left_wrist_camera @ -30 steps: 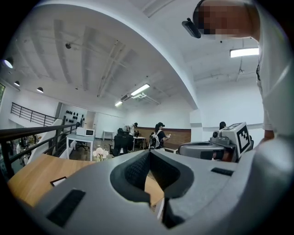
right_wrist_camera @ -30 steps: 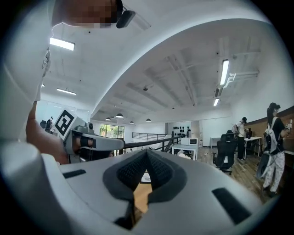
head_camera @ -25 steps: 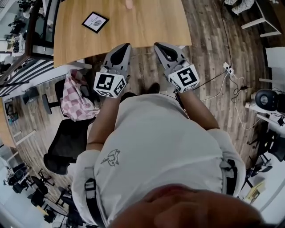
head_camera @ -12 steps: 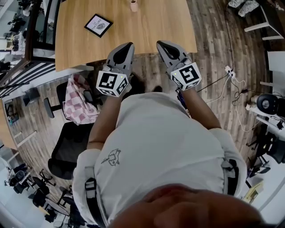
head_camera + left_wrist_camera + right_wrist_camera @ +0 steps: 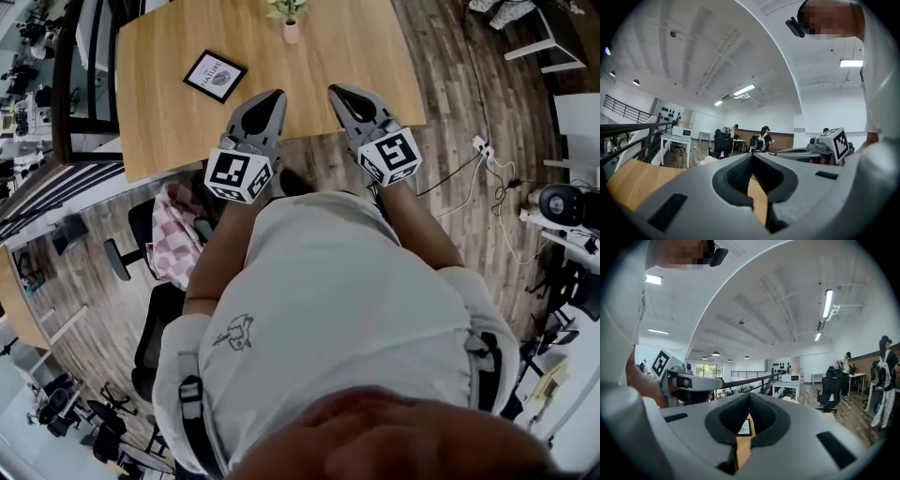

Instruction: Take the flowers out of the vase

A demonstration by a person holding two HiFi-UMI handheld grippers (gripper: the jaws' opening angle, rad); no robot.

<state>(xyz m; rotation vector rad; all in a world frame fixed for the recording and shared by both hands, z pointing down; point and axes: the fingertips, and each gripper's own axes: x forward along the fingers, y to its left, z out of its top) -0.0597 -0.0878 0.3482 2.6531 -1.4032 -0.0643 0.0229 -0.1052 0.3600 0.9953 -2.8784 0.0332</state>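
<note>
Both claws clenched on nothing, at the near edge of the table.
The left claw [image 5: 265, 96] and the right claw [image 5: 339, 92] have their jaws pressed together and empty, tips over the wooden table [image 5: 356, 56]. Ahead and left of the left claw lies a framed picture [image 5: 215, 75], its print too small to read. Farther ahead, between both claws, a pink vase [image 5: 292, 33] holds the flowers [image 5: 286, 7]. Behind the left claw, a checked cloth [image 5: 178, 248] drapes an office chair [image 5: 155, 323].
</note>
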